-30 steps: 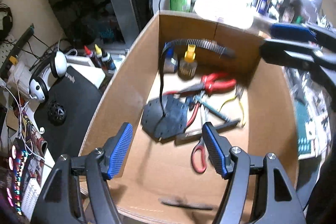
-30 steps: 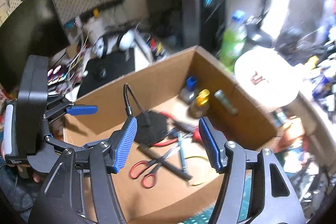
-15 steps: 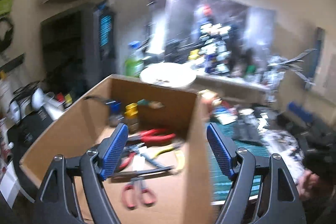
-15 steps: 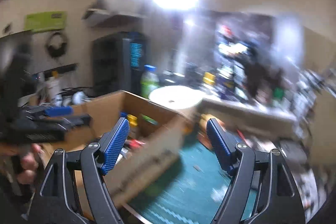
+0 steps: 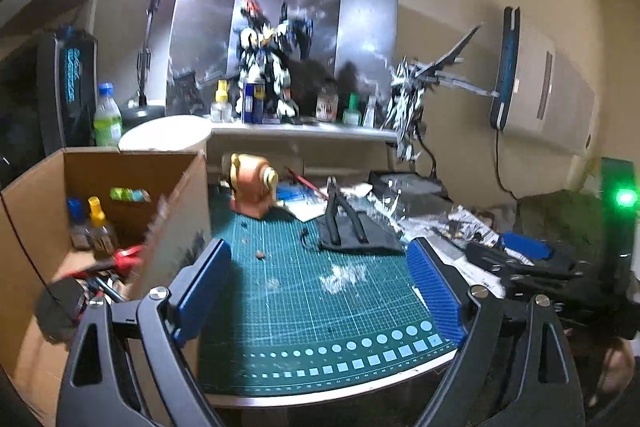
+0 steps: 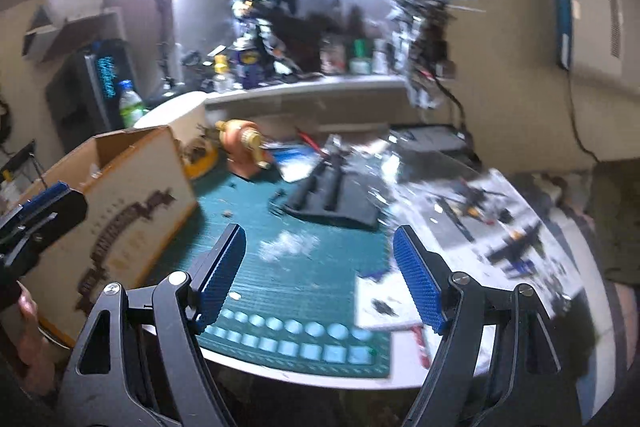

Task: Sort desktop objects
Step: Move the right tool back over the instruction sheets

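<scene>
Both my grippers are up over the green cutting mat [image 5: 320, 291], pointed at the far side of the desk. My left gripper [image 5: 320, 287] has its jaws spread wide with nothing between them; my right gripper [image 6: 320, 275] is the same, wide open and empty. The cardboard box [image 5: 176, 187] sits at the left edge of the mat and already holds stuff: two small bottles [image 5: 90, 223] against the far wall, red-handled pliers [image 5: 124, 255] and a dark block nearer me. Whether I put them there I can't tell. Still out on the desk: black pliers [image 5: 340, 211] lying on a dark pouch [image 5: 360, 239] at the far middle of the mat, an orange pencil sharpener [image 5: 254, 187] just right of the box, a red pen [image 5: 306, 183] behind it, white scraps [image 5: 340, 275] mid-mat, and papers with small parts [image 6: 480, 219] off to the right. So my read is partway: box partly filled, several loose items left on the mat side. Right view is blurry, so small bits there are hard to name.
</scene>
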A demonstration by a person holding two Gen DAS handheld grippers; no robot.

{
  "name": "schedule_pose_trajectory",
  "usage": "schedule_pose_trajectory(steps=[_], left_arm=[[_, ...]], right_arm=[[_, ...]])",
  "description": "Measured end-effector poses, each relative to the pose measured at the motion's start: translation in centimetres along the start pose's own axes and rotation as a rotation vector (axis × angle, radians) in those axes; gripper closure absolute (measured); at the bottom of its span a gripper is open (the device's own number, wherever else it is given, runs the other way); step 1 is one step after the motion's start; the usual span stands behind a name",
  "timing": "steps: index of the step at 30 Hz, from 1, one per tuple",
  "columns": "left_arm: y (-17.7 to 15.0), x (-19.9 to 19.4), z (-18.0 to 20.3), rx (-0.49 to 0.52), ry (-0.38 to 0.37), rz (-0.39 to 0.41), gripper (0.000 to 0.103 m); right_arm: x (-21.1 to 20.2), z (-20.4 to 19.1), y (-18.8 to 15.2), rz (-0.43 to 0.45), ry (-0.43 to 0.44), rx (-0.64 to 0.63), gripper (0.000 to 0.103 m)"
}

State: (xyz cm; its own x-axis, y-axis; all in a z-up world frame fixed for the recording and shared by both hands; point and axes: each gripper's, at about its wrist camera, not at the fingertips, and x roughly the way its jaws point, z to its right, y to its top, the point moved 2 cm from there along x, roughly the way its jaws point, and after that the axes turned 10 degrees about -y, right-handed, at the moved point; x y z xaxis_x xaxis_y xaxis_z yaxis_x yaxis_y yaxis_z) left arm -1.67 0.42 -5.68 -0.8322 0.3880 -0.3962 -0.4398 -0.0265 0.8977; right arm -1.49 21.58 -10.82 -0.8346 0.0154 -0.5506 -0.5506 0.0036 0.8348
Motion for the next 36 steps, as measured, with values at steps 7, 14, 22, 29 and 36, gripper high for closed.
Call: schedule_pose_trajectory(steps=[7,14,22,29,36], left_arm=[[-0.3,3.7,-0.5,-0.016,0.015,-0.031,0.012],[-1.1,7.8,-1.3,-0.025,0.047,-0.077,0.012],[-1.7,11.6,-2.0,-0.036,0.08,-0.169,0.012],[-2.3,14.9,-2.7,-0.045,0.109,-0.249,0.012],[-3.6,15.7,-2.0,-0.034,0.069,-0.278,0.012]], right_arm=[[1.2,3.8,-0.5,-0.015,-0.071,0.026,0.029],[3.1,6.5,-0.8,-0.023,-0.125,0.065,0.029],[8.1,6.3,-0.7,-0.081,-0.175,0.018,0.029],[9.5,7.5,-2.0,-0.121,-0.203,-0.054,0.029],[9.3,8.8,-4.2,-0.146,-0.157,-0.092,0.038]])
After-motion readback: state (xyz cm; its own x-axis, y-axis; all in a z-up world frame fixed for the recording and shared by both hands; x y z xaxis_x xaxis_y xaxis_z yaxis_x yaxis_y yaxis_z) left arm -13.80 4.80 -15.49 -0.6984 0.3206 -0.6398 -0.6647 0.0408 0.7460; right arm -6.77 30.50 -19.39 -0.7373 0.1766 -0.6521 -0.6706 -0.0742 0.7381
